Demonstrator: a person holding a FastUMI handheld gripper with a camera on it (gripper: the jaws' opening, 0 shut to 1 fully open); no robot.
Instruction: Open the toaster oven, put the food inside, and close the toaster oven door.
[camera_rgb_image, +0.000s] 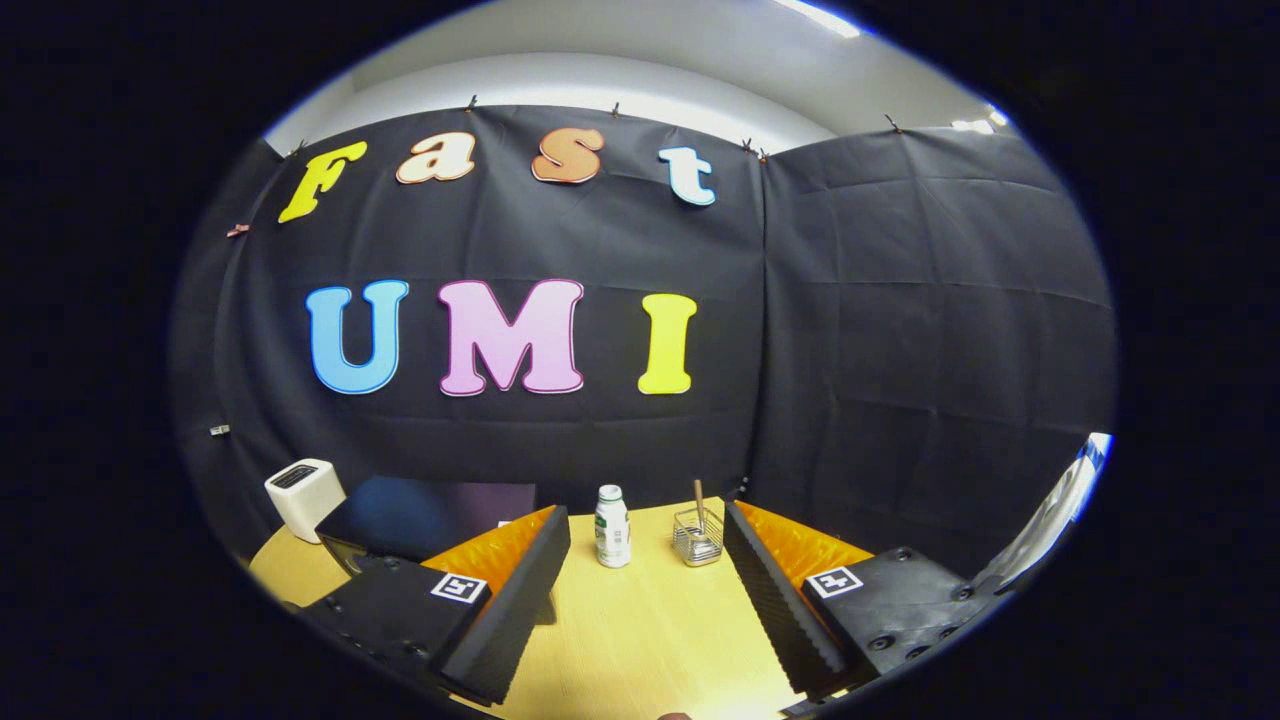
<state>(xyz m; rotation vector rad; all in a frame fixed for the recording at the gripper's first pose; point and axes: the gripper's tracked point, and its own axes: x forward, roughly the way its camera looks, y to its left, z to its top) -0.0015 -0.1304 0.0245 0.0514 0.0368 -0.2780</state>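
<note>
Farthest left, a small white box (304, 497) stands on the worktop (640, 630) against the cloth wall. Next to it sits the dark toaster oven (425, 515), partly hidden behind my left finger; I see its top, but I cannot tell how its door stands, nor whether food is inside. My fingers (645, 590) are spread wide apart with nothing between them but bare wood, held high and back, I judge, to keep everything in sight. Beyond them, in the gap, a white bottle (612, 526) stands upright, and just right of it a wire holder (698, 536) with a stick poking up.
</note>
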